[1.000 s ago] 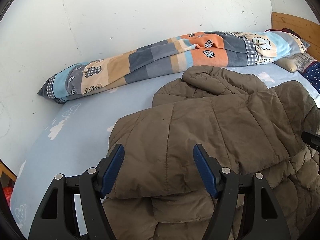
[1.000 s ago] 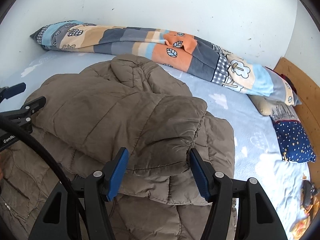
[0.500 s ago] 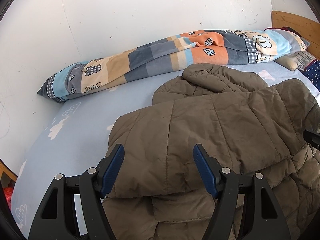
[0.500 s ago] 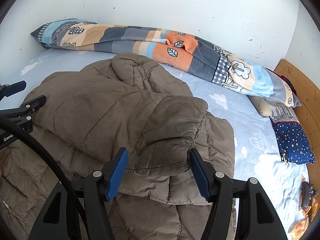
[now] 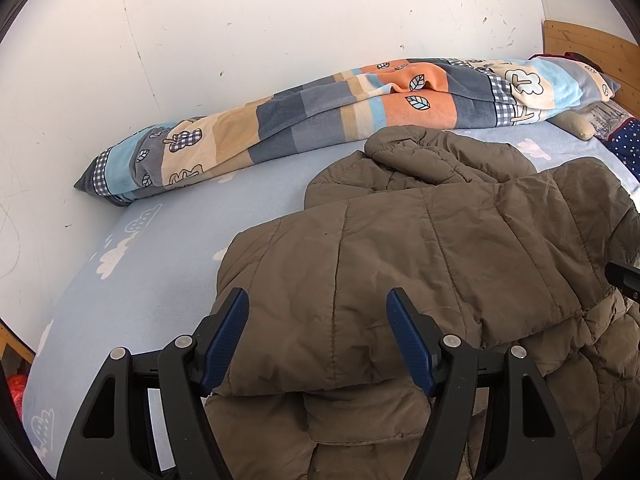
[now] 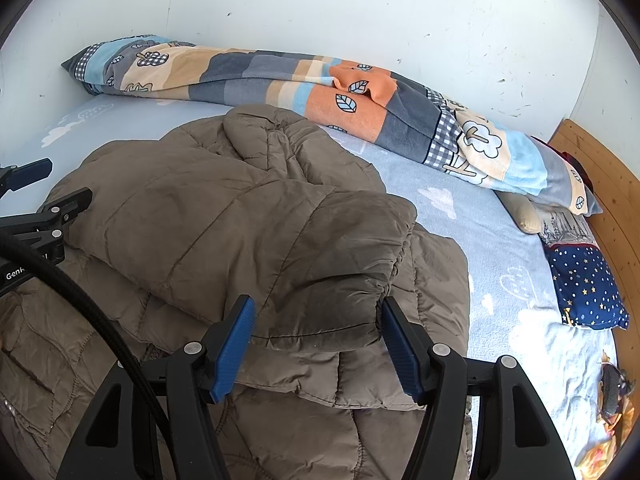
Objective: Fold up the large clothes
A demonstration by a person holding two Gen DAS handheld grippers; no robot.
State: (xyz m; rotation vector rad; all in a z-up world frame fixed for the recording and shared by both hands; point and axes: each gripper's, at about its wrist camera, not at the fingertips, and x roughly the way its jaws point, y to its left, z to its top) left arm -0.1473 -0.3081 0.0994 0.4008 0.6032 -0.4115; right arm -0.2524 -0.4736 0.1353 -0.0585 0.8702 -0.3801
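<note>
Writing: your left tongs [image 6: 30,184] read "GenH", rest hidden.
Left tongs: open above the jacket [image 5: 400,248].
Right tongs [image 6: 316,320]: open, straddling the sleeve [image 6: 328,280].

A light blue bed sheet [image 5: 168,264] with white clouds covers the bed. A long rolled blanket [image 6: 280,84] with orange, grey and blue patches lies along the white wall [image 5: 280,20]. A dark blue pillow [image 6: 588,284] with little stars sits near the wooden headboard [image 6: 600,168].

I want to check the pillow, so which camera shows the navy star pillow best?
The right wrist view: the navy star pillow lies fully visible on the bed by the wooden headboard. The left wrist view catches only a sliver at its right edge.
</note>
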